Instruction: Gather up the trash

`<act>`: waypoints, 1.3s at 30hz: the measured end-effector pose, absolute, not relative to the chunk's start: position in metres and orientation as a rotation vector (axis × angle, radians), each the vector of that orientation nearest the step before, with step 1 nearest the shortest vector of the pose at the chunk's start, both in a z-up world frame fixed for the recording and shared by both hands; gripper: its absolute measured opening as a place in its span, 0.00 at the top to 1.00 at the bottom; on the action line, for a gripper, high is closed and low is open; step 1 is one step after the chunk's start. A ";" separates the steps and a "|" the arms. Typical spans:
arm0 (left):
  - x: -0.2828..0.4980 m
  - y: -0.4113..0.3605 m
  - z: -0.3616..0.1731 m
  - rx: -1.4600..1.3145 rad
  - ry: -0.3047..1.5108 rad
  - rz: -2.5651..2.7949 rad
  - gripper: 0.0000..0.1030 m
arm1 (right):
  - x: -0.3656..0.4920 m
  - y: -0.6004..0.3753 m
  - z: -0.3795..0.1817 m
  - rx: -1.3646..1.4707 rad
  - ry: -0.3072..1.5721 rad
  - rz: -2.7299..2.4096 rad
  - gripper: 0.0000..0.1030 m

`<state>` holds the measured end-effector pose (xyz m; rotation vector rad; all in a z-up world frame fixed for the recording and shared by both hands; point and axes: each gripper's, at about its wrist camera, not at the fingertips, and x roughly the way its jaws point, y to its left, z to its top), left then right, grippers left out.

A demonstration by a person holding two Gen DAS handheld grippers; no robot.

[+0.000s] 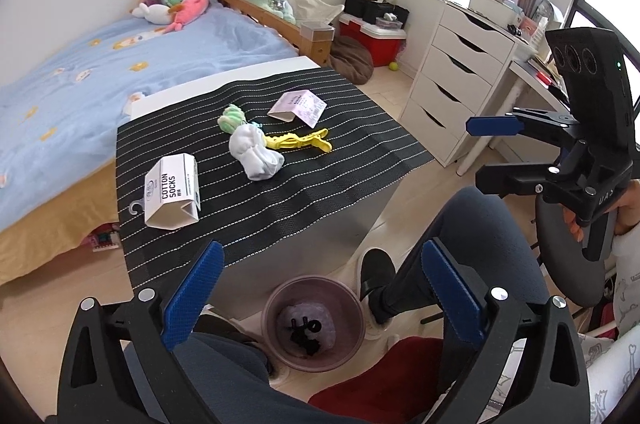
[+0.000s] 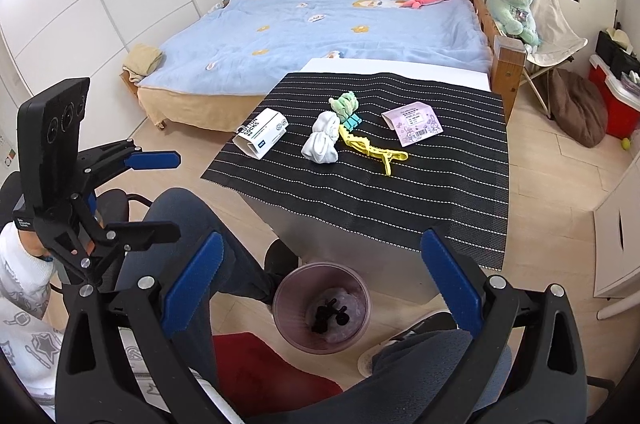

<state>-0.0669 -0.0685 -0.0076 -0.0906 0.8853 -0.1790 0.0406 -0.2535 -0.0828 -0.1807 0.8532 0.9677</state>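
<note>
A pinkish waste bin (image 1: 276, 308) stands on the floor by the table; a black item (image 1: 304, 334) lies inside on pale wrapping. My left gripper (image 1: 320, 264) hangs open above the bin with nothing between its fingers. My right gripper (image 2: 322, 252) is also open and empty over the bin (image 2: 288, 288). On the black striped mat (image 1: 320, 183) lie a white "cotton socks" box (image 1: 172, 191), a pink printed card (image 1: 298, 107), a white sock bundle (image 1: 256, 153), a green fabric piece (image 1: 232, 117) and a yellow clip (image 1: 300, 141).
A person's legs (image 1: 452, 248) and shoes flank the bin, and a red cushion (image 1: 380, 376) lies below it. A blue bed (image 1: 120, 71) with plush toys is behind the table. A white drawer unit (image 1: 456, 83) and a desk stand to the right.
</note>
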 end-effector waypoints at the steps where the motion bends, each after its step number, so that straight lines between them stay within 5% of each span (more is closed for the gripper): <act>1: -0.066 -0.068 -0.007 -0.093 0.885 -0.176 0.07 | 0.041 -0.253 -0.083 -0.181 0.853 0.968 0.05; 25: -0.025 0.003 0.008 -0.138 0.852 0.006 0.07 | 0.062 -0.236 -0.075 -0.201 0.816 0.961 0.05; 39: 0.033 0.038 -0.039 -0.153 1.014 0.048 0.07 | 0.079 -0.226 -0.080 -0.210 0.834 0.954 0.05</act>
